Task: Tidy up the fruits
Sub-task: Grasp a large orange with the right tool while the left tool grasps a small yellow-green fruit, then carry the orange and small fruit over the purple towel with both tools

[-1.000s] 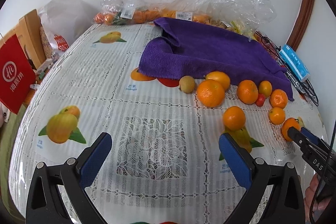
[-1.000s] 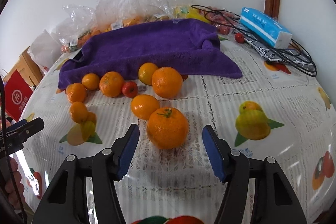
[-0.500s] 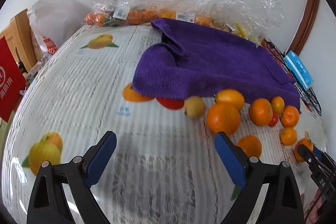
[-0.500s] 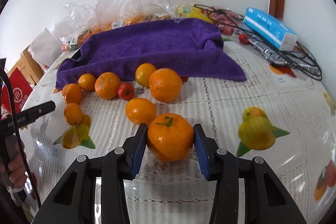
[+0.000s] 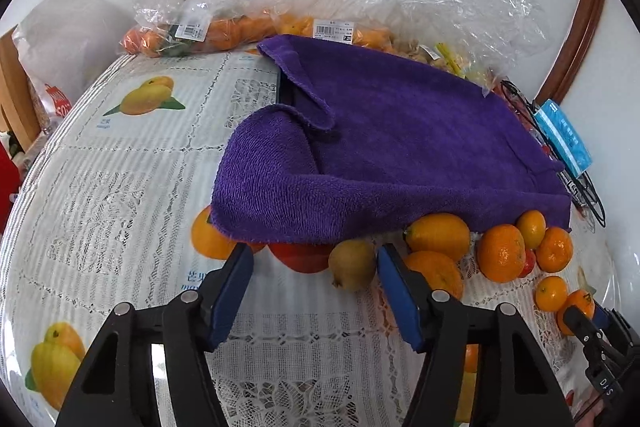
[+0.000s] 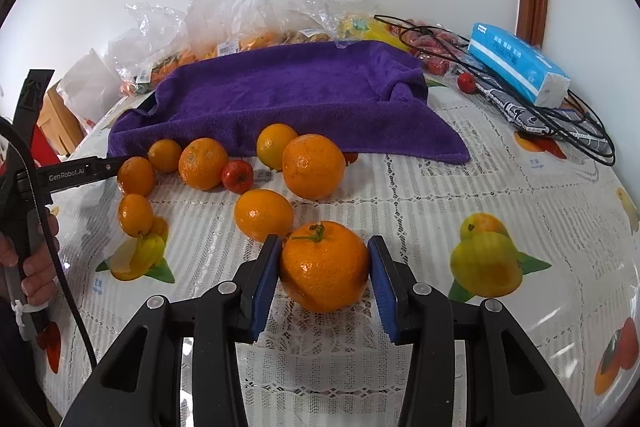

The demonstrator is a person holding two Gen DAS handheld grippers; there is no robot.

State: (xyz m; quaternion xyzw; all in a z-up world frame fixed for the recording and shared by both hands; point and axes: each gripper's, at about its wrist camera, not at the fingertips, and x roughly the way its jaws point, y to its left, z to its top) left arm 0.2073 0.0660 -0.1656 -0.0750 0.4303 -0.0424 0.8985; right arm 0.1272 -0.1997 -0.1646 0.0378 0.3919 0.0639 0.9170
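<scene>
My right gripper [image 6: 323, 267] is shut on a stemmed orange [image 6: 324, 265] just above the tablecloth. Behind it lie several loose oranges, the biggest [image 6: 314, 165] beside a small red fruit [image 6: 237, 176], all in front of a purple towel [image 6: 288, 95]. My left gripper [image 5: 314, 281] is open at the towel's near edge [image 5: 360, 155]. A yellow-brown pear-like fruit [image 5: 352, 264] sits between its fingers, close to the right finger [image 5: 394, 291]. More oranges [image 5: 500, 253] lie to its right.
Clear plastic bags of fruit [image 5: 280, 23] line the back by the wall. A blue tissue pack [image 6: 518, 63] and black cables [image 6: 560, 115] lie at the right. A white bag [image 5: 68, 39] and a wooden box stand off the table's left edge.
My right gripper closed on the stemmed orange. My left gripper moved forward to the towel edge and narrowed around the yellow-brown fruit.
</scene>
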